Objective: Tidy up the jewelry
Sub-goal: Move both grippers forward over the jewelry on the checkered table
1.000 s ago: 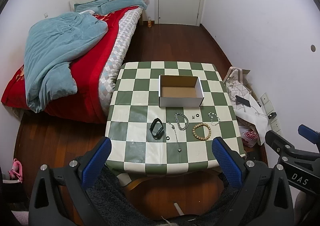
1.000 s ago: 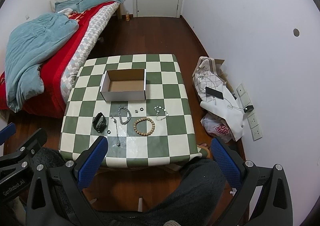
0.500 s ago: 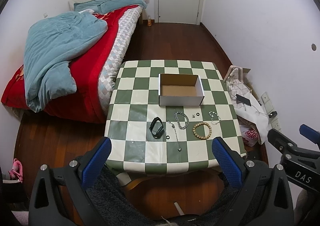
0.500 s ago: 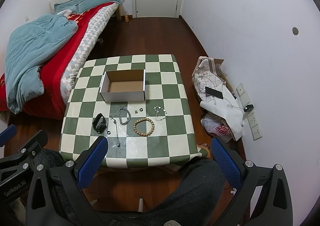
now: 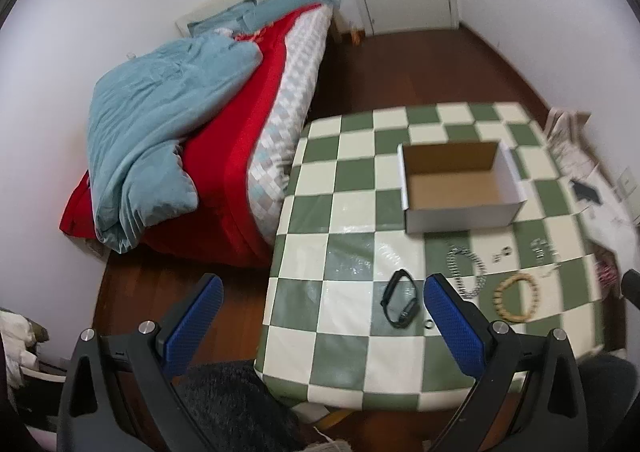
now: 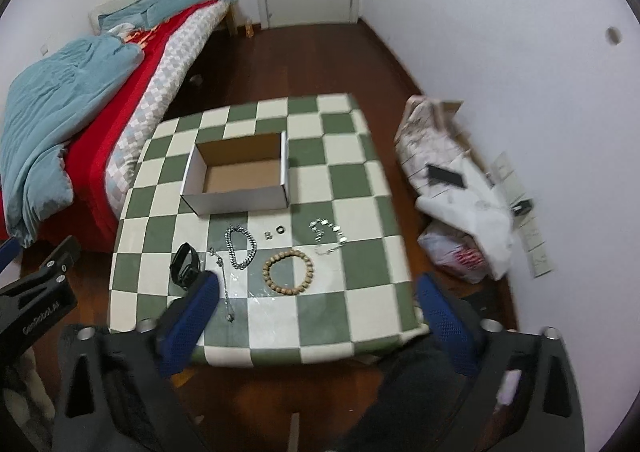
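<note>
Both tools wide open and empty above near edge of checkered table (image 6: 360, 179): left gripper (image 5: 320, 316), right gripper (image 6: 316, 316); jewelry loose in a row before empty cardboard box (image 6: 240, 175), namely black band (image 6: 185, 266), silver chain (image 6: 241, 247), bead bracelet (image 6: 289, 272), none boxed yet. Judged risks: thin pendant chain (image 6: 225, 284) slipping from broad pads or snagging on the silver chain just beside; small rings (image 6: 276, 232) missed. Right wrist view alone caught pendant chain whole; left wrist view hid it behind a finger (image 5: 456, 328), blurred.
</note>
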`<act>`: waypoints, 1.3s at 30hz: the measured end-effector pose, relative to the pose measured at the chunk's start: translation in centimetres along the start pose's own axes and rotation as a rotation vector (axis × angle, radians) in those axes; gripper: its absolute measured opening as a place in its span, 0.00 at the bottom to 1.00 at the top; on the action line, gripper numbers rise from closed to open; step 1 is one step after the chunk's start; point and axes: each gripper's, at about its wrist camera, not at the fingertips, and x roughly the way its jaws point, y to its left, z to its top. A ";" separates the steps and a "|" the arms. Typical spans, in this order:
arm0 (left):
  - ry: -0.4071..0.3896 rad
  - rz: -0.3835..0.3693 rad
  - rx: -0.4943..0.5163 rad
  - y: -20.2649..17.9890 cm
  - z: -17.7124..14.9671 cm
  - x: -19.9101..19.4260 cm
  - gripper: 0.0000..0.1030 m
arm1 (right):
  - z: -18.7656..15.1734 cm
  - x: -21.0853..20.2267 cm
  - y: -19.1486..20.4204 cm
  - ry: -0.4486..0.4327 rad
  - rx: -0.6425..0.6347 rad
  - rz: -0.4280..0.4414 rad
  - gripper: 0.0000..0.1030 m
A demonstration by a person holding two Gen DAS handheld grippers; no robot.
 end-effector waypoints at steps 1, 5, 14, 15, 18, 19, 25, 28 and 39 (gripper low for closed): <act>0.009 0.014 0.006 -0.3 0.0 0.8 0.99 | 0.3 1.7 -0.1 0.021 0.001 0.016 0.69; 0.068 0.069 0.036 -1.6 0.3 5.5 0.99 | 1.2 9.5 -0.2 0.087 0.026 0.108 0.52; 0.153 0.137 0.041 -2.5 1.5 12.3 0.99 | 1.6 22.3 1.4 0.146 0.056 0.192 0.47; 0.160 0.135 0.036 -2.3 1.6 12.8 0.99 | 1.7 22.9 1.6 0.147 0.054 0.198 0.47; 0.186 0.141 0.010 -1.5 1.4 14.2 0.99 | 1.9 25.0 2.5 0.151 0.035 0.189 0.47; 0.195 0.142 0.004 -1.2 1.3 14.6 0.99 | 1.9 25.7 2.8 0.158 0.028 0.186 0.47; 0.262 0.116 -0.015 0.4 -0.5 16.6 0.99 | 1.6 27.5 4.5 0.157 -0.040 0.173 0.36; 0.278 0.087 -0.016 0.2 -1.3 16.6 0.99 | 1.3 27.2 5.7 0.137 -0.083 0.196 0.11; 0.254 -0.108 0.041 -5.0 -2.2 13.2 0.99 | 1.2 24.3 2.0 0.128 0.114 0.323 0.02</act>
